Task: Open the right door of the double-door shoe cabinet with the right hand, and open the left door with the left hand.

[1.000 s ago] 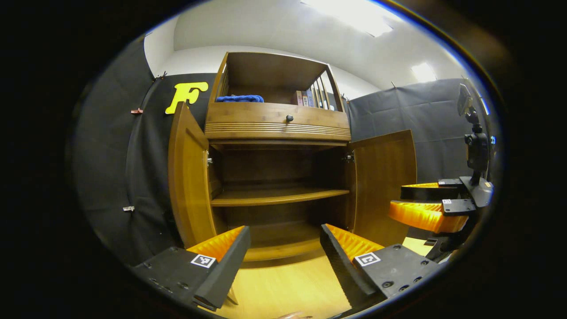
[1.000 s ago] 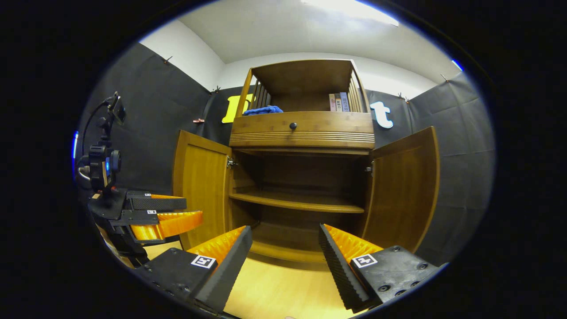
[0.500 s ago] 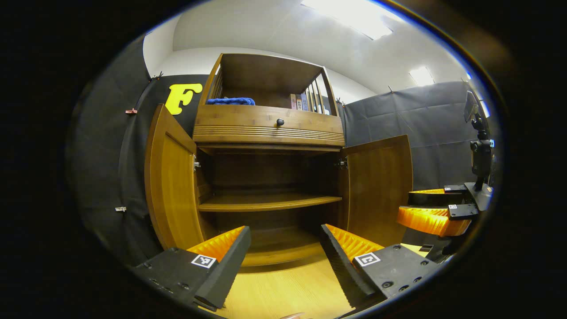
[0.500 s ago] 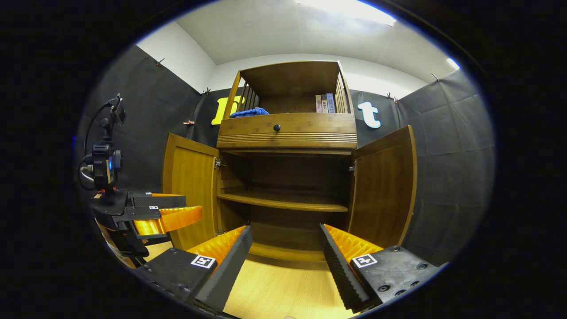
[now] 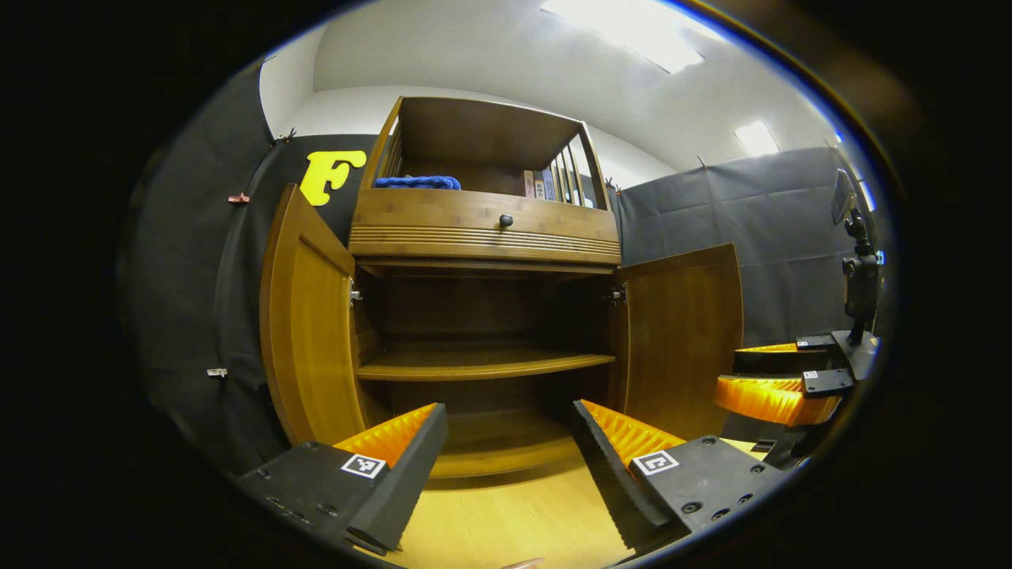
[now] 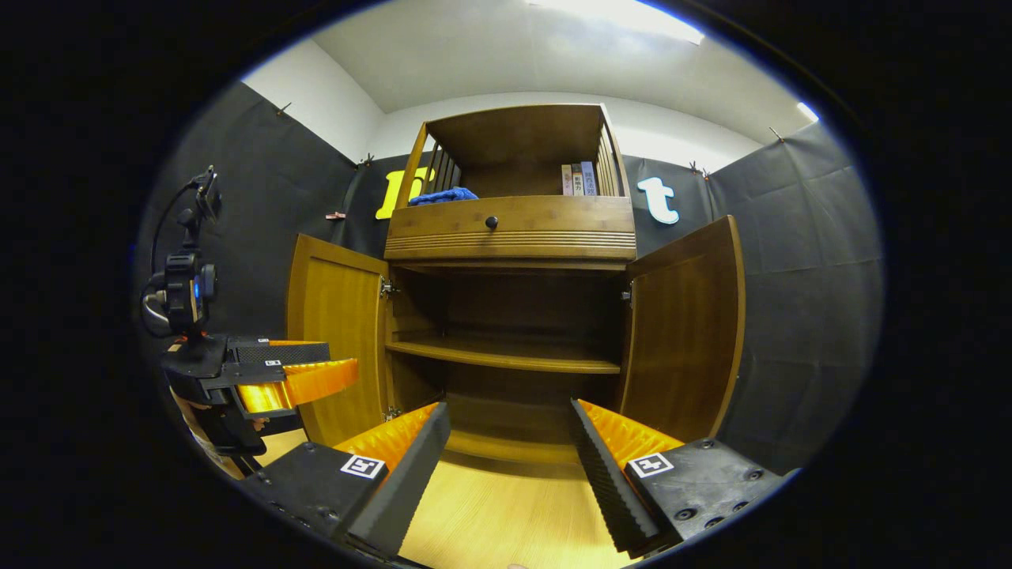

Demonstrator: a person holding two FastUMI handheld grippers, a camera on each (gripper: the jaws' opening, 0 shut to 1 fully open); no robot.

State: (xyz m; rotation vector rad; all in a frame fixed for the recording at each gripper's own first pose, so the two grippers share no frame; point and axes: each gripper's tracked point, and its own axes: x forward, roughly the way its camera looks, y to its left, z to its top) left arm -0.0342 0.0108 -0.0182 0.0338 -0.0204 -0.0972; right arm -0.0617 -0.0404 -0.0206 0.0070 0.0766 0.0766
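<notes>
The wooden shoe cabinet (image 5: pixel 484 237) (image 6: pixel 510 237) stands ahead with both lower doors swung wide. Its left door (image 5: pixel 304 332) (image 6: pixel 336 340) and right door (image 5: pixel 680 336) (image 6: pixel 688 332) stick out toward me, baring a shelf (image 5: pixel 482 363) (image 6: pixel 506 357) with nothing on it. My left gripper (image 5: pixel 510 450) is open, a little back from the cabinet and holding nothing; it also appears at the left of the right gripper view, left gripper (image 6: pixel 296 371). My right gripper (image 6: pixel 510 450) is open too, in front of the opening, and appears at the right of the left gripper view, right gripper (image 5: pixel 779 379).
Above the doors is a drawer with a dark knob (image 5: pixel 506 220) (image 6: pixel 492 222). The top shelf holds a folded blue cloth (image 5: pixel 417 182) (image 6: pixel 443 195) and a few books (image 5: pixel 538 184) (image 6: pixel 579 179). Pale wood floor (image 5: pixel 506 521) (image 6: pixel 506 521) lies before the cabinet.
Both grippers have drawn slightly back from the cabinet, so it looks a bit smaller and both doors stand wider in view. The fingers have stayed apart throughout.
</notes>
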